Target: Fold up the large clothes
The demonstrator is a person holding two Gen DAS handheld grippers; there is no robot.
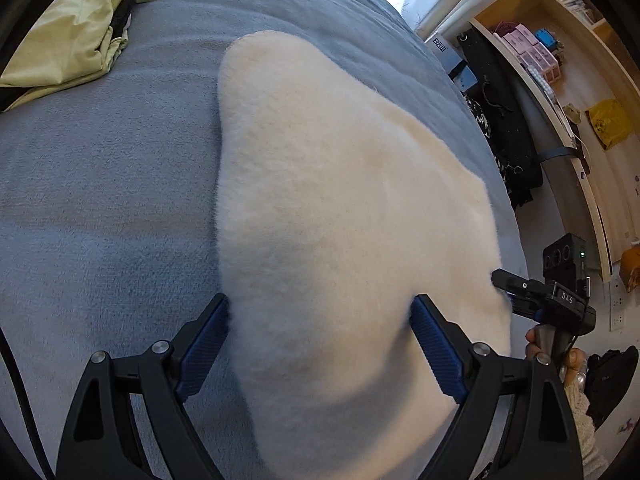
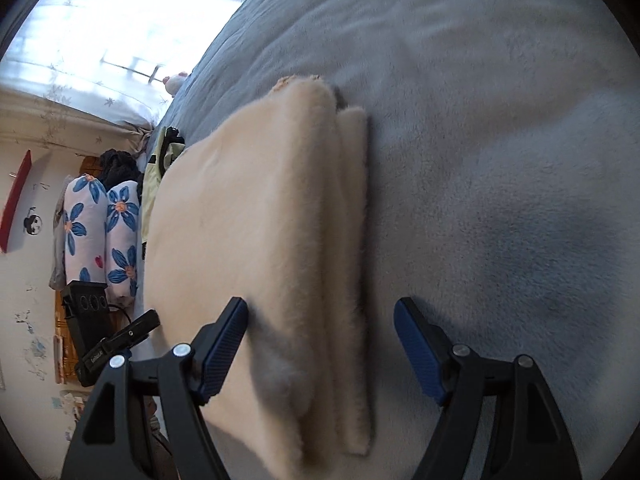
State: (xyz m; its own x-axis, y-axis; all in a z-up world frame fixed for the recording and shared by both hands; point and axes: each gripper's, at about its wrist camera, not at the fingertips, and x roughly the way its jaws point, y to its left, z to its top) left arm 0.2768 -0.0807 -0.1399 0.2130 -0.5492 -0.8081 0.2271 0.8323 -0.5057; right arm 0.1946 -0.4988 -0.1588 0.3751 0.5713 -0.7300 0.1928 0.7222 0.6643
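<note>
On the blue blanket [image 1: 100, 200] lies the folded cream fleece [image 1: 320, 200], long side running away; yellow jacket [image 1: 68, 32] beyond. Left gripper [image 1: 320, 332] and right gripper [image 2: 320, 336] gape, gripping nothing.

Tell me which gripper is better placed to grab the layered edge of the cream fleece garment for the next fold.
Right, probably. The right gripper stands open astride the stacked edge of the cream fleece garment. The left gripper is open too, but over a smooth single surface near the other side.
</note>
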